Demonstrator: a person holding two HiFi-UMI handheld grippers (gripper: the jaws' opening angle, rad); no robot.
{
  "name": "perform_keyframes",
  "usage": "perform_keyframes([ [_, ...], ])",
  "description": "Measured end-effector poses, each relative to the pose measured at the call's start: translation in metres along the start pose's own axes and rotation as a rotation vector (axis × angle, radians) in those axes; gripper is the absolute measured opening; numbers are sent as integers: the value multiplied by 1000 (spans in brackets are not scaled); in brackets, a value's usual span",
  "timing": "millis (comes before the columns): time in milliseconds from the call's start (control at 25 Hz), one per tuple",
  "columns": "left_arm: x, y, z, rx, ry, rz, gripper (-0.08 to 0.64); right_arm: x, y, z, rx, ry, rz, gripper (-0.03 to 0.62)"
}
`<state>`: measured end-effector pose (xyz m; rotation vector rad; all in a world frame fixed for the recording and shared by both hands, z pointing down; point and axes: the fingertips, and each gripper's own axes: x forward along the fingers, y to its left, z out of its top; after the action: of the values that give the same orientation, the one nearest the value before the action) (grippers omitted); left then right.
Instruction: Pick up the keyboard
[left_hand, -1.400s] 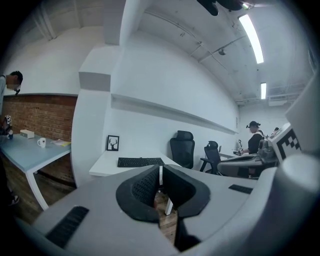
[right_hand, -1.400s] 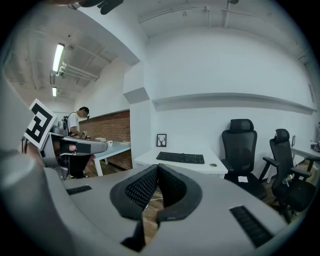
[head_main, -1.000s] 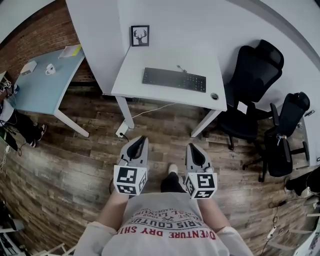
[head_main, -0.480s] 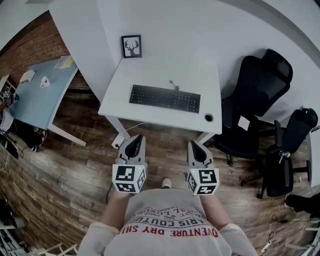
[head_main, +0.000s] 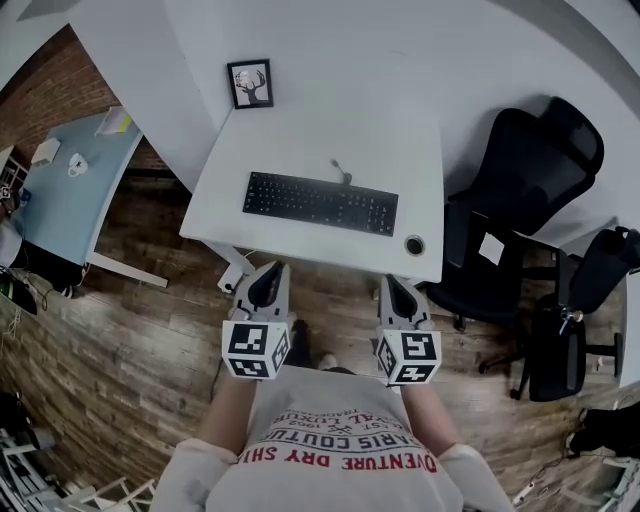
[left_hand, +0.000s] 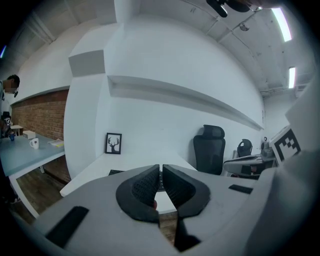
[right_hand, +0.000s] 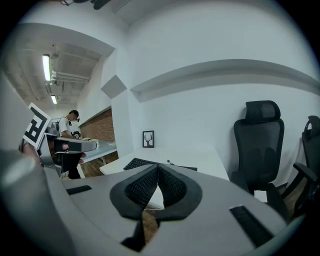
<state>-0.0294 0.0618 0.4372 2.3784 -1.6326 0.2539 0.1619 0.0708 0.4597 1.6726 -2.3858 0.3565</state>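
The black keyboard (head_main: 320, 203) lies flat on the white desk (head_main: 400, 140). The left gripper (head_main: 268, 275) and the right gripper (head_main: 395, 286) both have their jaws closed with nothing between them. Both sit just beside the desk's near edge, clear of the keyboard.

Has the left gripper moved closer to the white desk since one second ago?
Yes. The left gripper has come forward to the near edge of the white desk; a second ago, wooden floor showed between them.

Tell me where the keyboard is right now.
In the head view the keyboard lies on the white desk near its front edge, with a framed deer picture behind its left end.
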Motion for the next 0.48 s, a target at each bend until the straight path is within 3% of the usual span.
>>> perform_keyframes([
  [480,113,64,30,24,29,-119,38,103,-23,25,32,27,-135,26],
])
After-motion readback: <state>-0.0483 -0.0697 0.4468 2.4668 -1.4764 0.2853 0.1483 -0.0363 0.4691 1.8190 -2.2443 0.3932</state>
